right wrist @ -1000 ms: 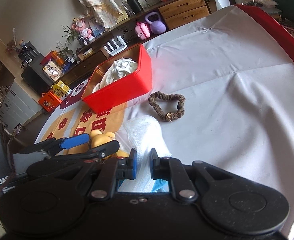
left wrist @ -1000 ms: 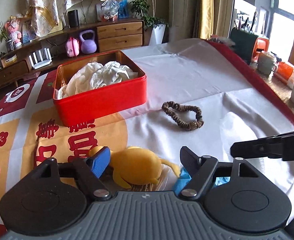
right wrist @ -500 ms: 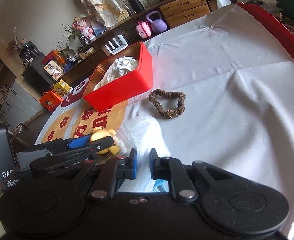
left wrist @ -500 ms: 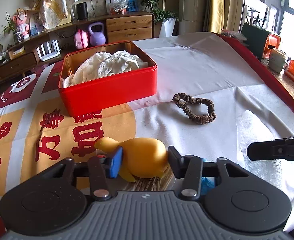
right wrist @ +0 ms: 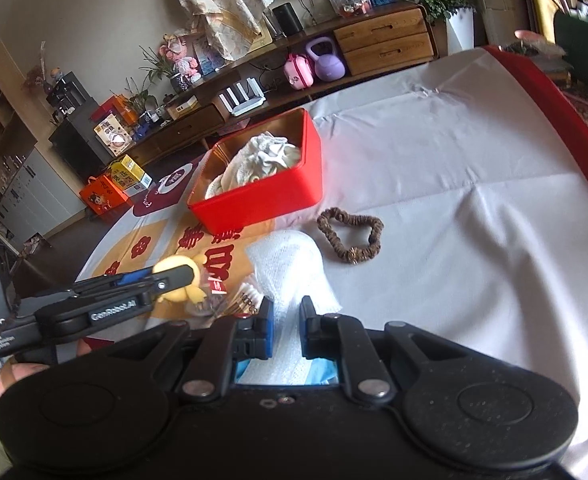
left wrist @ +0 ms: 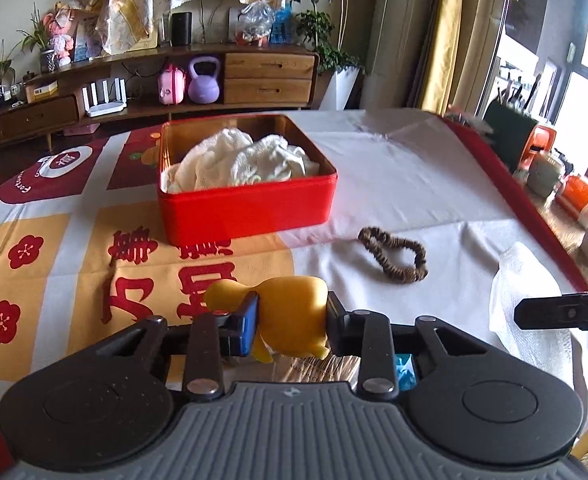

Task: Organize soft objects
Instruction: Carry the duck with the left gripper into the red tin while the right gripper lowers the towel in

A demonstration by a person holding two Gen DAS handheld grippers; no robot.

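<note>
On the left side, the left gripper [left wrist: 291, 322] pinches a yellow soft toy [left wrist: 289, 316] between its two fingers, and the toy is held above the patterned tablecloth [left wrist: 53, 240], in front of the red box [left wrist: 249, 208]. In the right wrist view the same toy [right wrist: 175, 266] shows as a yellow shape behind the left gripper's fingers. The red box stands on the cloth a little farther back, and a white cloth [left wrist: 245, 158] lies crumpled inside it (it fills most of the box). To the right of the box, a brown scrunchie [left wrist: 394, 254] lies flat on the white part of the tablecloth, apart from the box. Further to the right, a white towel [right wrist: 294, 272] lies on the table just beside the scrunchie. The right gripper [right wrist: 285, 330] has its fingers nearly pressed together around the near end of this towel, with the fabric in the narrow gap between them.
</note>
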